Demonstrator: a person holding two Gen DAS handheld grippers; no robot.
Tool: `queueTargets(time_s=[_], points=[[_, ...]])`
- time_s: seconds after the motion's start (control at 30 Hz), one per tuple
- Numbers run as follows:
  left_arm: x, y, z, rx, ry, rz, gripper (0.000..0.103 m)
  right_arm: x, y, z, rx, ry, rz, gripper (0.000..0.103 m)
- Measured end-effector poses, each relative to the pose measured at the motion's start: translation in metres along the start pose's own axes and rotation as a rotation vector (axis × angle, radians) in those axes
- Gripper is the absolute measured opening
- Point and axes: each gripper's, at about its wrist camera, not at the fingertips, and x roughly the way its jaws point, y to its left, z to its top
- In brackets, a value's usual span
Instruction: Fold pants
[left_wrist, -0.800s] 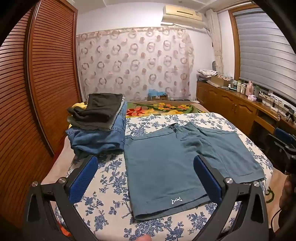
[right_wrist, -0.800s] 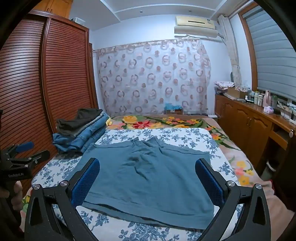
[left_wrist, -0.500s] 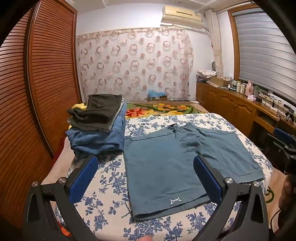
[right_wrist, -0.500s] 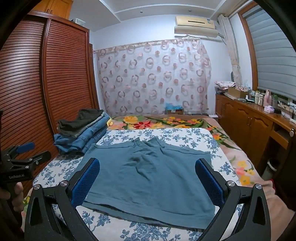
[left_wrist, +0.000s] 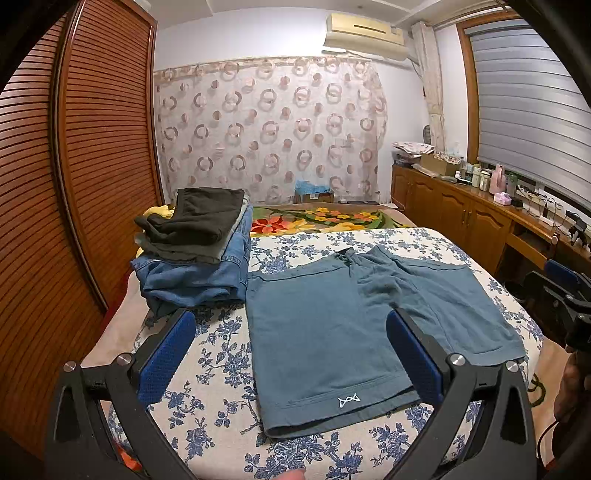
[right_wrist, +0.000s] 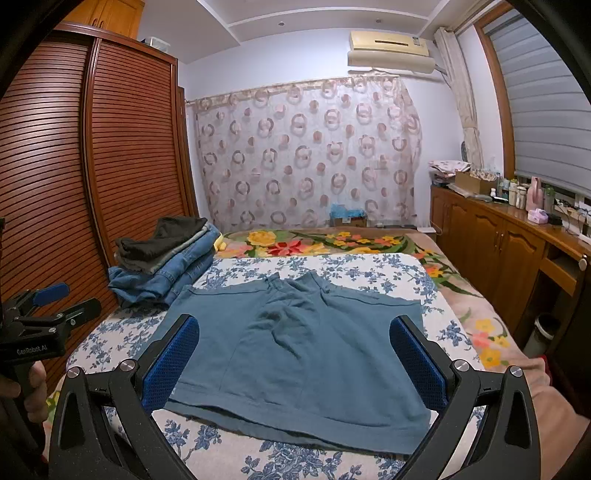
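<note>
1. Bed (left_wrist: 221, 369): wide mattress under a white sheet with a blue floral print; a flower-patterned blanket in orange, yellow and green (left_wrist: 325, 218) lies at the far end. Soft, yielding work surface.
2. Louvred wardrobe doors (left_wrist: 92, 166): reddish wood, horizontal slats, along the left side of the bed.
3. Teal shorts (left_wrist: 332, 325): the task's garment, spread flat at mid-bed, waistband far, both leg hems near. Knit cotton by the look, matte, lightly creased at the crotch; small white logo (left_wrist: 348, 400) at the near-left hem. Judged light, limp and non-slip on the sheet; it should drape from any pinch and will not hold a crease unaided. Best hold points are likely the doubled hems and the waistband corners, where the cloth is thickest.
4. Stack of folded clothes (left_wrist: 195, 258): blue denim below, dark olive-grey garment on top, at the far left, just beside the shorts' left edge.
5. Left gripper (left_wrist: 291, 354): black frame, blue textured pads (left_wrist: 166, 354) spread to full width, nothing between them; it hovers above the near-left hem.
6. Right gripper (right_wrist: 295, 354): same build, pads likewise wide apart and empty, above the near edge of the shorts. No fold has been started.
</note>
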Motion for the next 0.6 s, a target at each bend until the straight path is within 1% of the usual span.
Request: queueTargets(time_s=[0.6], points=[[0.0001,0.0001,-0.0001,-0.006,-0.003,-0.002,0.103,0.0019,-0.0009,-0.0005,0.007,0.008,0.002,0.103]])
